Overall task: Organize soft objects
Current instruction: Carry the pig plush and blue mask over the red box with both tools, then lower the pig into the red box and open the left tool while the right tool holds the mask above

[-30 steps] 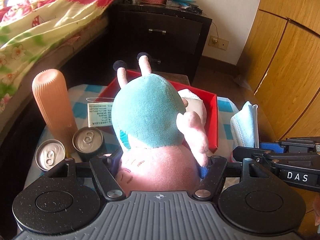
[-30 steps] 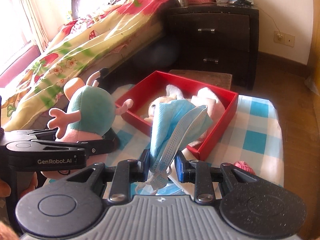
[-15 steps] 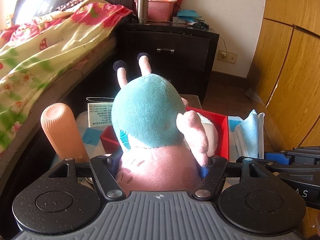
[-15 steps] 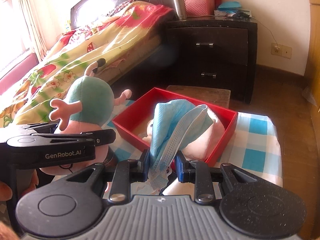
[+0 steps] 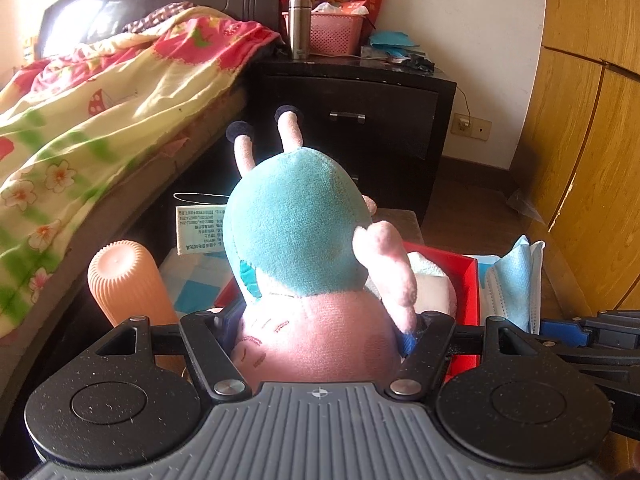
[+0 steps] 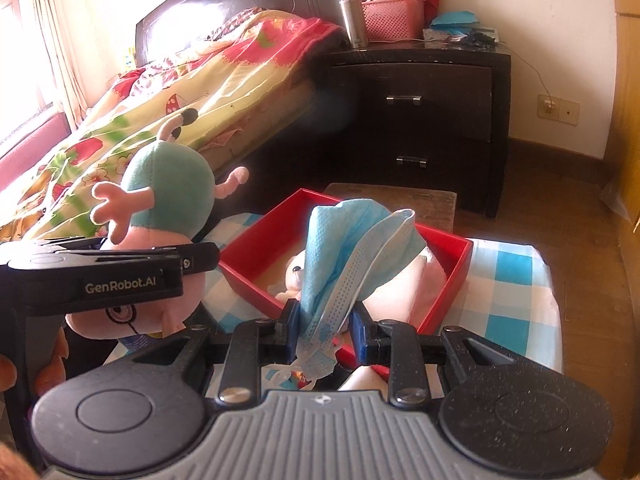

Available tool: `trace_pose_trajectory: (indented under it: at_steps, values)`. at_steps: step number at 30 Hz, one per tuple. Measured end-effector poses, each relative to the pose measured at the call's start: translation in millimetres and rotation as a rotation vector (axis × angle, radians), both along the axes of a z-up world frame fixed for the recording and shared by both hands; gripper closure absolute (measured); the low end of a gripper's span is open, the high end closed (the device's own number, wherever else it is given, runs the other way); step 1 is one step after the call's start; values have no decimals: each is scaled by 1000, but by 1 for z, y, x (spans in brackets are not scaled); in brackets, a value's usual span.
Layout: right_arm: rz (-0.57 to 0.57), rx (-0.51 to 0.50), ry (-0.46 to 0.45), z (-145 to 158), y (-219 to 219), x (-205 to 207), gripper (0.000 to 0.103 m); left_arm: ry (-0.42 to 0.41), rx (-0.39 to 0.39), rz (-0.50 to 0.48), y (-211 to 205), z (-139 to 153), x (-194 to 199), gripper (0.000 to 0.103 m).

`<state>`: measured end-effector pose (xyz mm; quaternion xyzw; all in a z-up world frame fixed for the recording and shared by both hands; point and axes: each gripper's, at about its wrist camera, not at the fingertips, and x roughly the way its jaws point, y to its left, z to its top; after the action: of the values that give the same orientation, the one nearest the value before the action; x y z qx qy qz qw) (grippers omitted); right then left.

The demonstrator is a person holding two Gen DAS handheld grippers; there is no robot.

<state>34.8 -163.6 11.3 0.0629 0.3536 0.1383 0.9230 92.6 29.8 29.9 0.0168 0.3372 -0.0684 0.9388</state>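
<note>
My left gripper [image 5: 320, 326] is shut on a pink pig plush in a teal dress [image 5: 296, 240], held upside down above the near left corner of the red box [image 5: 468, 280]. The plush also shows in the right wrist view [image 6: 160, 204]. My right gripper [image 6: 324, 336] is shut on a blue face mask [image 6: 352, 248], held up over the near edge of the red box [image 6: 256, 252]. A white and pink plush [image 6: 404, 292] lies inside the box.
The box stands on a blue-checked cloth [image 6: 508, 280] over a low table. A peach ribbed bottle [image 5: 128, 284] stands at its left. A bed [image 5: 80, 120] is left, a black nightstand [image 6: 420, 120] behind, wooden wardrobe doors [image 5: 580, 160] right.
Both grippers have risen with their loads. The two cans beside the peach bottle have dropped out of the left wrist view. The mask now hangs higher over the box.
</note>
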Motion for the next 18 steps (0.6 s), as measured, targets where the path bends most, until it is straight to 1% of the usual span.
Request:
trace_pose_trajectory:
  at_steps: [8, 13, 18]
  values:
    - [-45, 10, 2, -2, -9, 27, 97, 14, -1, 18, -3, -6, 20, 35]
    - [-40, 11, -15, -1, -9, 37, 97, 11, 14, 26, -4, -9, 27, 35]
    - [-37, 24, -26, -1, -8, 44, 97, 23, 12, 35, -6, -12, 39, 35]
